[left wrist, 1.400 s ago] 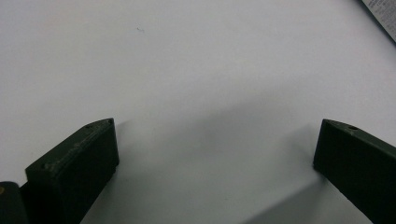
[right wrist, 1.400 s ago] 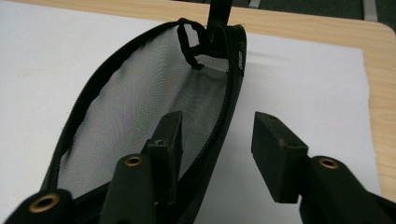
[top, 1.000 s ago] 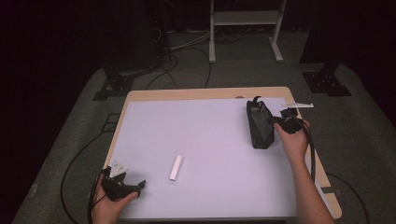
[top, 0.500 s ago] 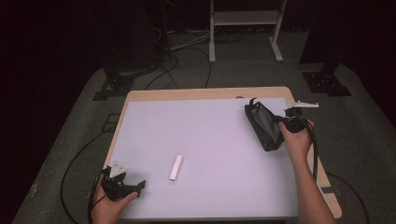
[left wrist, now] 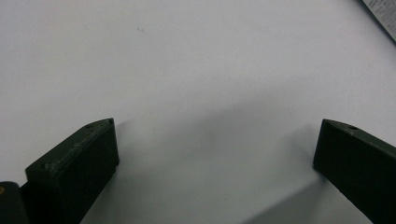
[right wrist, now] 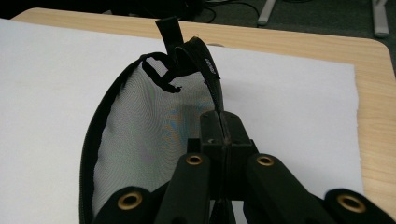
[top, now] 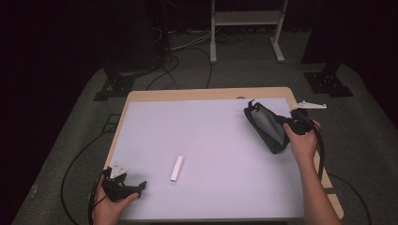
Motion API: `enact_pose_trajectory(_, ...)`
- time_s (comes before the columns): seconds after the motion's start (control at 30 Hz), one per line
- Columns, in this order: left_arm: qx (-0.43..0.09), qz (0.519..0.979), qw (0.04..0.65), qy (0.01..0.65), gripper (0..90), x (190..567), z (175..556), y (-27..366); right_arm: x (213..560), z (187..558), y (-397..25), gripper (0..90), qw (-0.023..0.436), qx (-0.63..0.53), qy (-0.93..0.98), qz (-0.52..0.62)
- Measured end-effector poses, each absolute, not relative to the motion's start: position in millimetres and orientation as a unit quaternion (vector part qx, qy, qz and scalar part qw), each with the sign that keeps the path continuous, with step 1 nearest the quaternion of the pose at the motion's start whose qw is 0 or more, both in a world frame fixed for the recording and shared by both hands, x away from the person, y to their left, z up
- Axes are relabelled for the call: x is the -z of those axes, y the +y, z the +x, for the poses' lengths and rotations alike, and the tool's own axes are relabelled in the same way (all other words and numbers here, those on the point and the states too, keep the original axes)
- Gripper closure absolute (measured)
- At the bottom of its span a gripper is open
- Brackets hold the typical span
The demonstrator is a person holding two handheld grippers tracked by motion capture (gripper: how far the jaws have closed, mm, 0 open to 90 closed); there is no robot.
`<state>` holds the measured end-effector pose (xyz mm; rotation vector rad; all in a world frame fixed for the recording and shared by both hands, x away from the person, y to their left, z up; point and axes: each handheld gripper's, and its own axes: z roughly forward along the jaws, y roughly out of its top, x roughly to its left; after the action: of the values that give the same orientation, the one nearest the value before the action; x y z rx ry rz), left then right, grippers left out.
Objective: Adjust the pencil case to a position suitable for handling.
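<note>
A black mesh pouch [top: 266, 125] stands on edge at the right of the white table sheet [top: 206, 140]. My right gripper [top: 287, 125] is shut on its rim. In the right gripper view the jaws pinch the pouch's [right wrist: 154, 121] black edge at my right gripper [right wrist: 220, 130], and the mesh side and a strap loop show. A small white stick [top: 177, 168] lies flat near the front middle. My left gripper [top: 140, 186] rests at the front left corner, open. Nothing but white sheet lies between the jaws of my left gripper [left wrist: 215, 140].
The wooden table edge [top: 206, 93] frames the white sheet. Cables and stand legs [top: 244, 37] cross the grey floor behind the table. A dark base [top: 117, 86] sits off the back left corner.
The right gripper has swung the pouch, tilting it so its far end points toward the back left. The left gripper and the white stick have stayed put.
</note>
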<state>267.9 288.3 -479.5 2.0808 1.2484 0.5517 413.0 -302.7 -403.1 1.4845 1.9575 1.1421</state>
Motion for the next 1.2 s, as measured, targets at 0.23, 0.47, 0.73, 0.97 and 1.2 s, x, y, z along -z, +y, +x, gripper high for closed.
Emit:
enact_pose_trajectory(0.23,-0.211,0.793,0.32,0.474,0.0,479.3,267.9,288.4,399.8,405.4,-301.3,88.7,0.203,-0.422,0.714,0.52)
enact_pose_trajectory(0.47,-0.211,0.793,0.32,0.474,0.0,479.3,267.8,288.5,394.6,396.7,-294.9,88.7,0.194,-0.431,0.729,0.495)
enact_pose_trajectory(0.73,-0.211,0.793,0.32,0.474,0.0,479.3,267.7,288.4,392.2,387.8,-287.8,88.7,0.179,-0.444,0.739,0.475)
enact_pose_trajectory(0.97,-0.211,0.793,0.32,0.474,0.0,479.3,267.6,288.5,394.7,382.3,-283.8,88.7,0.161,-0.462,0.744,0.456)
enact_pose_trajectory(1.2,-0.211,0.793,0.32,0.474,0.0,479.3,267.6,288.5,394.5,378.6,-278.4,88.7,0.151,-0.463,0.756,0.438)
